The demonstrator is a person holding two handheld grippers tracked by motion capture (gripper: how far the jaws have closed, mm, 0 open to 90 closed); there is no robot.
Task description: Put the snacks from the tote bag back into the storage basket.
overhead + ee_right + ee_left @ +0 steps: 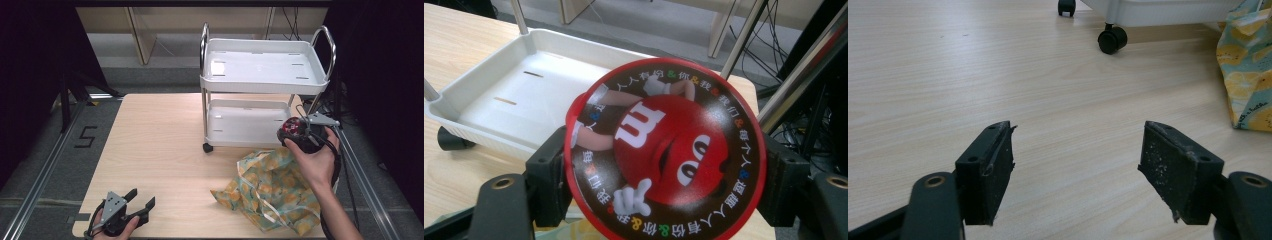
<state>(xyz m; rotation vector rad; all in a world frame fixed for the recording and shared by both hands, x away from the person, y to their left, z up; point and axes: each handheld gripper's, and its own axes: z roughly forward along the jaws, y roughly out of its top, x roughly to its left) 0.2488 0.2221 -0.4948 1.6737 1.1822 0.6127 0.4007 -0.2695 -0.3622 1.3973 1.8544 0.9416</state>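
right gripper [296, 131] is clamped on a round m&m's tin [664, 150], one jaw on each side of the rim, red character lid facing its camera. it's held in the air at the table's [165, 150] far right edge, just in front of the white two-tier cart [265, 75] and level with the lower tray [499, 95].

left gripper [135, 205] sits at the near left corner of the table, jaws spread wide, nothing between them, pads [990, 170] just over bare wood. looks idle.

yellow/teal lemon-print tote bag [272, 187] lies crumpled at the near right of the table, under the right forearm, apart from the tin.

progress read: tin is out of the bag and picked up, so the grab is done. both cart trays look bare, so placement isn't done. my guess is the tin goes on the lower tray, given the height and heading; could be the top one. left to do: carry it over the tray lip, set it flat, let go. can't tell if the bag holds anything more.
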